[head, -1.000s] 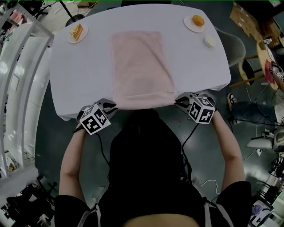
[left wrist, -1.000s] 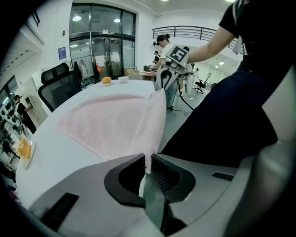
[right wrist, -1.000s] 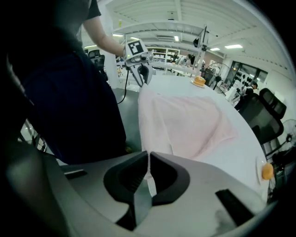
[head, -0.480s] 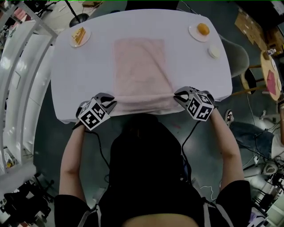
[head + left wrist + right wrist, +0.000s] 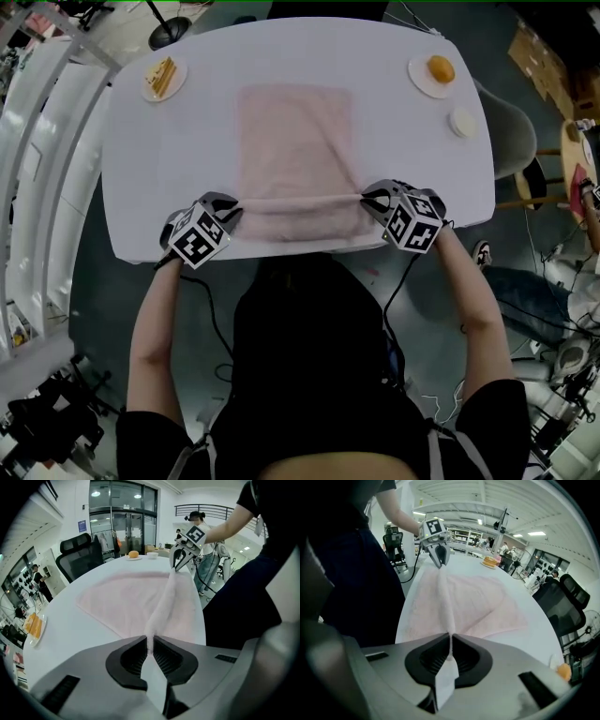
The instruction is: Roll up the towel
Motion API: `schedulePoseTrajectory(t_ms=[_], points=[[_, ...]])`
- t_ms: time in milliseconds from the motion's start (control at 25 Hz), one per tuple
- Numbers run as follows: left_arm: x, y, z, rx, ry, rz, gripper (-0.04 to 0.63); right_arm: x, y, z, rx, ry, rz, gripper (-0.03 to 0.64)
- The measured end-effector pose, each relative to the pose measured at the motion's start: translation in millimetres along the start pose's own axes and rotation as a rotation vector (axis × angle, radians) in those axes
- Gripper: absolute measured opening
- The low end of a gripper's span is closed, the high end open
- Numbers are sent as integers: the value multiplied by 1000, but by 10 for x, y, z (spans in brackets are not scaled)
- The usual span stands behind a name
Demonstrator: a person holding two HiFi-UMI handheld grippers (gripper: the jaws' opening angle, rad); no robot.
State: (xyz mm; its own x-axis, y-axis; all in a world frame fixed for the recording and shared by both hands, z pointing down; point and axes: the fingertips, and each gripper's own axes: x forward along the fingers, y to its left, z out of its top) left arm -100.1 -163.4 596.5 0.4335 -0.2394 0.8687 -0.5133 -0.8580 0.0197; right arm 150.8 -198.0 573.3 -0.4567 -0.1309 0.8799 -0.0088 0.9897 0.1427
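Shows a pale pink towel (image 5: 295,141) lying flat along the middle of a white table (image 5: 159,178), its near end folded into a straight ridge stretched between two grippers. Shows the left gripper (image 5: 228,214) and the right gripper (image 5: 367,199) each with jaws pinched tight on one end of that ridge, black-and-white square markers on their cubes. At the far corners, a plate of yellow slices (image 5: 163,77) left, a plate with an orange item (image 5: 432,75) right, a small white dish (image 5: 461,122) near it.

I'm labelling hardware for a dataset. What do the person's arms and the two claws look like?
The left claw and right claw are grey-bodied with black ribbed pads; each carries a white cube printed with black square markers and trails a black cable. The person wears a black short-sleeved top.
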Motion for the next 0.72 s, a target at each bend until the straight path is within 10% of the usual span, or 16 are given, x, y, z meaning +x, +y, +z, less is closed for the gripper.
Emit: schedulePoseTrajectory(t_ms=[480,720], points=[[257,227,6,-68,67,-29,43,331,-215,-197,2,72,118,26],[245,238,11,-128,47,3,48,340,-366,-258,154,10,154,142]])
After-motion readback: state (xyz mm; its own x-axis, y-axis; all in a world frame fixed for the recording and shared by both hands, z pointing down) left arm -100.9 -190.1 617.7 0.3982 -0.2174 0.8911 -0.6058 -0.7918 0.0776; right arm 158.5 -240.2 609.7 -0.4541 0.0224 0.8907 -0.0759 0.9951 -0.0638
